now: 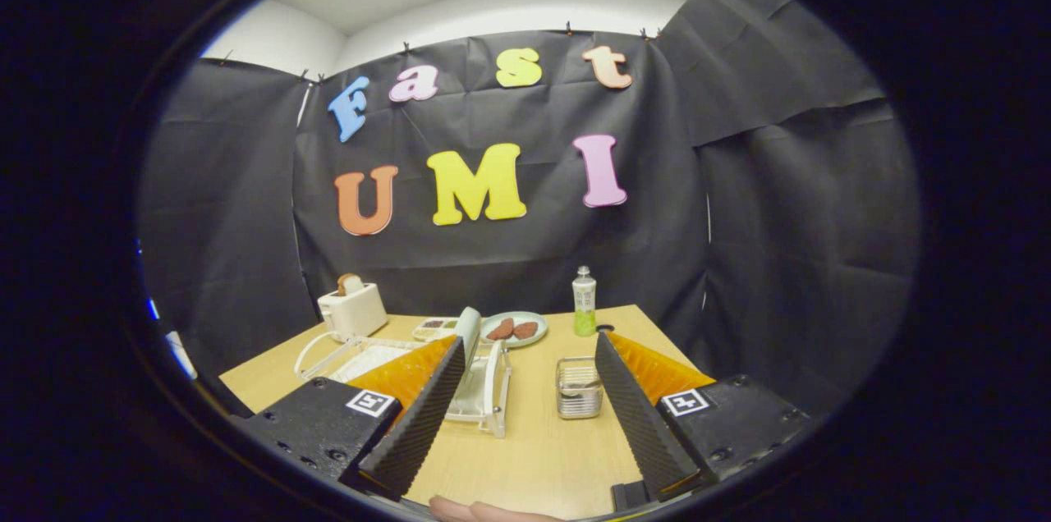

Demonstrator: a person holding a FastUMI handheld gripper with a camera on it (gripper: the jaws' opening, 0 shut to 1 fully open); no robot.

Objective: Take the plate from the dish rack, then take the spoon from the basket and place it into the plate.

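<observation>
Wooden surface (534, 456) carries all items, black cloth wall behind. Claw (525, 358) released, fingers spread wide, nothing between them but bare surface.

White dish rack (480, 391) at 11 o'clock from the claw's centre, just beside the left finger, which partly hides it. Pale plate (469, 333) stands upright on edge in the rack, just beyond that fingertip. Wire basket (579, 387) at 1 o'clock, between the fingers and nearer the right one, apart from the rack; spoon inside not resolvable.

Further back: white toaster (353, 310) with bread at 10 o'clock, small tray (433, 328) next to it, a second plate (515, 328) holding brown food at 12, green bottle (584, 302) upright at 1.

Open strip of surface runs between rack and basket. Surface's right edge lies close behind the right finger. Fingertips of a hand (484, 512) at 6 o'clock.
</observation>
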